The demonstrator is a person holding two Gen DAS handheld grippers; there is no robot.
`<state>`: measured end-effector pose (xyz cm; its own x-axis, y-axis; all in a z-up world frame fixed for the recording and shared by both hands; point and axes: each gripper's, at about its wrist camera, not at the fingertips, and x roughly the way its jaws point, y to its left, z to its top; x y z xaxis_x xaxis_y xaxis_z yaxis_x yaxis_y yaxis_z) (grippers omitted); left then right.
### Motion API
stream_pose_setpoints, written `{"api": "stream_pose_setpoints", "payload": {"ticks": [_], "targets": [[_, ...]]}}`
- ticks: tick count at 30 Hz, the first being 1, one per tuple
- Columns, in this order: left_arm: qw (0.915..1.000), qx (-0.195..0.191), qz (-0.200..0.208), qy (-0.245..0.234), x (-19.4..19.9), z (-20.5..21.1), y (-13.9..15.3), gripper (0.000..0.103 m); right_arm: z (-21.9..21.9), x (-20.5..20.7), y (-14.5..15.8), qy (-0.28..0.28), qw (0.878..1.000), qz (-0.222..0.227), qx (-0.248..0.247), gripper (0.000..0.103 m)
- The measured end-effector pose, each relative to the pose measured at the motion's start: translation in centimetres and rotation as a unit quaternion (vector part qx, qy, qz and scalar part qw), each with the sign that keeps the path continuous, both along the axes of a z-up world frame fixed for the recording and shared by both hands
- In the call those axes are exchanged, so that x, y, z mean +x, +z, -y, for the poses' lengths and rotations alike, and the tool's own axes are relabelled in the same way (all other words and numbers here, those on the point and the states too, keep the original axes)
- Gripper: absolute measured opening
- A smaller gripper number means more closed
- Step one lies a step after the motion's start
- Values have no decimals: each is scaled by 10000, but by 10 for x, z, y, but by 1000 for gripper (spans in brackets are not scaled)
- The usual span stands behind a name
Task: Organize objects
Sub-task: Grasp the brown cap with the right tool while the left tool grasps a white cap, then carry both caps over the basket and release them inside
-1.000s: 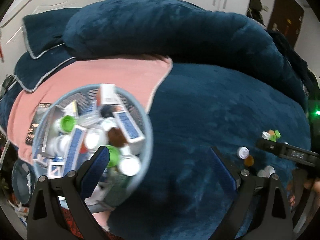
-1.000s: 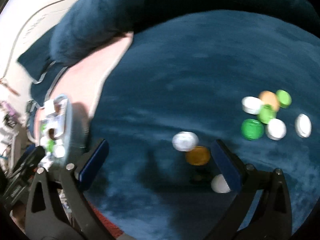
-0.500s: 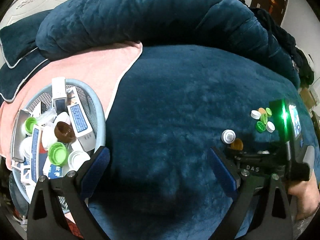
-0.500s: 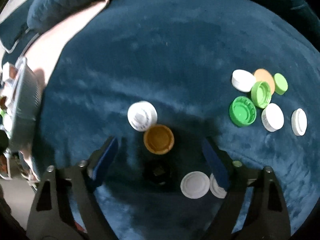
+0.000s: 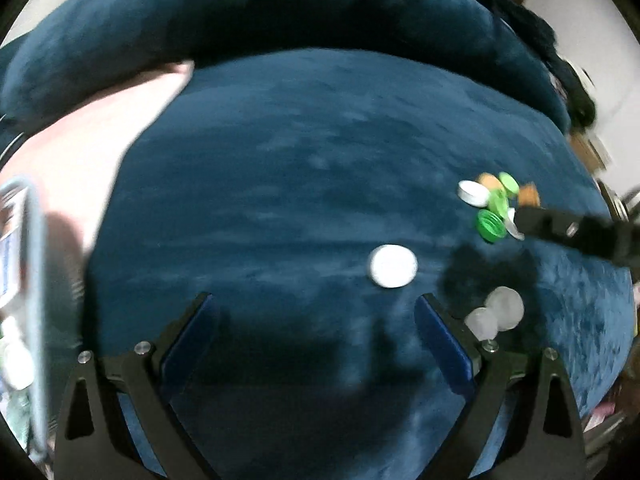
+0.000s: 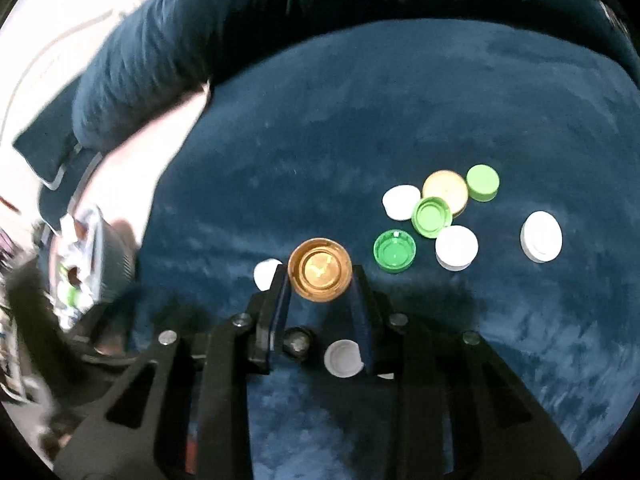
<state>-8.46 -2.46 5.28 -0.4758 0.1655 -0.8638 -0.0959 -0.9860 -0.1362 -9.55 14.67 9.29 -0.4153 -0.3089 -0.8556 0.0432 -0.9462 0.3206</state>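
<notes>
Loose bottle caps lie on a dark blue plush blanket. My right gripper is shut on an orange cap, hollow side up, held above the blanket. Behind it lie a white cap and, lower down, another white cap. A cluster of green, white and orange caps sits to the right. My left gripper stands open with nothing between its fingers, just short of a white cap. In the left wrist view the right gripper's arm reaches in from the right.
A blue mesh basket full of boxes, bottles and caps stands at the left on a pink cloth. A thick blue rolled cushion runs along the back. Two more white caps lie by my left gripper's right finger.
My right gripper closed on the orange cap and lifted it off the blanket. My left gripper swung right, away from the basket, and dropped lower toward the white cap.
</notes>
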Motion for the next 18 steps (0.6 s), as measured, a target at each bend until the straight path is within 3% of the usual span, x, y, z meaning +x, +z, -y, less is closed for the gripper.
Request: {"api": "stream_pose_setpoints", "payload": {"ticks": [6, 8, 9, 11, 18], "targets": [[9995, -94, 0, -302, -17, -34, -23, 88, -6, 3, 7, -23, 9998, -54, -178, 31], [9993, -34, 36, -375, -23, -38, -29, 71, -1, -4, 2, -35, 9998, -17, -189, 31], [9992, -55, 83, -393, -25, -40, -32, 46, -1, -5, 0, -38, 9998, 5, -180, 31], [9991, -30, 40, -419, -25, -38, -31, 33, 0, -7, -3, -41, 9998, 51, -172, 31], [9994, 82, -339, -50, 0, -1, 7, 30, 10, -10, 0, 109, 9998, 27, -174, 31]]}}
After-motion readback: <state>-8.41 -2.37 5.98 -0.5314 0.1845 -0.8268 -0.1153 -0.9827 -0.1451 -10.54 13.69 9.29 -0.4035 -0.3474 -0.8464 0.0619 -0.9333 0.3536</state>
